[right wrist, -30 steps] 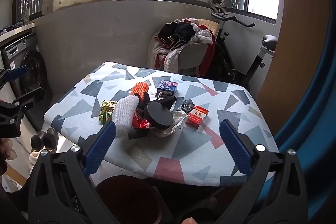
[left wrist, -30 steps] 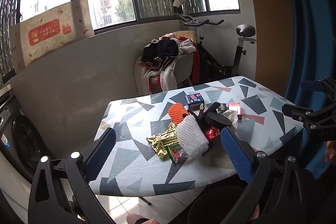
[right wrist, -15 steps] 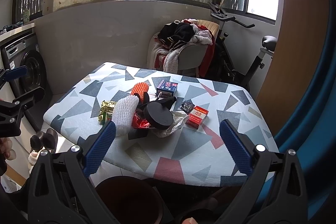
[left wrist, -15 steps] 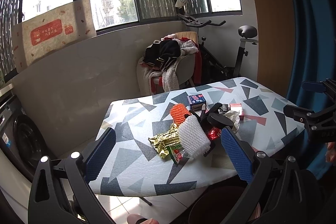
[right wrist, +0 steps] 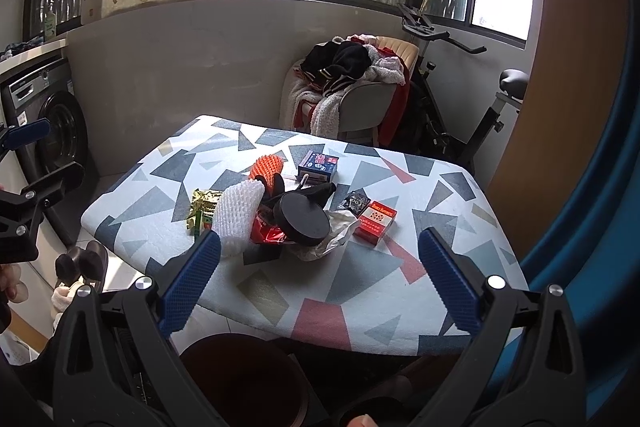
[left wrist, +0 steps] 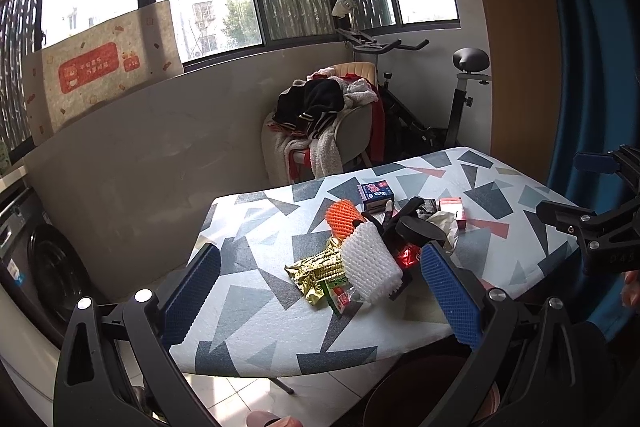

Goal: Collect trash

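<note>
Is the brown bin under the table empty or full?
It looks empty. In the right wrist view the bin below the table shows only a dark bare inside, though part is hidden.

Left gripper (left wrist: 320, 291): lower part of its own view, jaws spread wide, blue pads facing each other, nothing between them. It also shows at the left edge of the right wrist view.

Right gripper (right wrist: 320, 281): same pose low in its view, jaws wide apart and empty. It appears at the right edge of the left wrist view.
</note>
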